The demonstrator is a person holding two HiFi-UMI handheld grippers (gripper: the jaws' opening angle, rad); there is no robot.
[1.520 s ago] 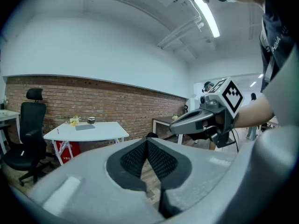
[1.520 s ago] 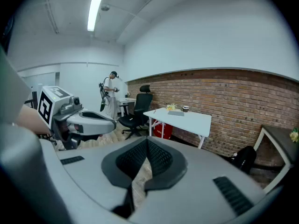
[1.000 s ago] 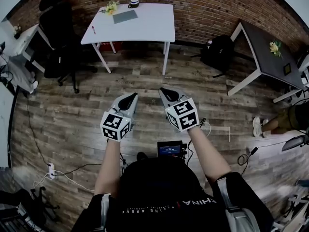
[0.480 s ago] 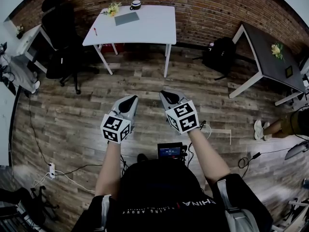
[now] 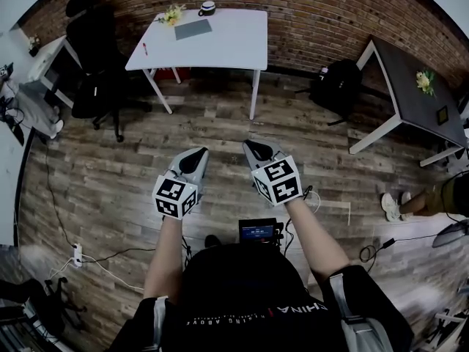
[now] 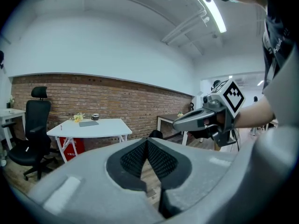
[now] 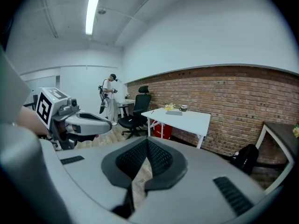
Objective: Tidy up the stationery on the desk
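Held left gripper (image 5: 196,152) and right gripper (image 5: 256,147) pinched together, empty, well apart from the white desk (image 5: 234,46) at twelve o'clock. Noted grey notebook (image 5: 193,28) and red pen (image 5: 144,48) there; likely risked flicking the pen off the nine o'clock edge if approached with jaws unopened.

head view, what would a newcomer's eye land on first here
The left gripper and right gripper, each topped by a square-marker cube, stand out at the middle, held side by side over the wood floor, both shut and empty. Beyond them the white desk stands against the brick wall at the top, with a grey pad, a cup and yellow flowers near its back left corner.
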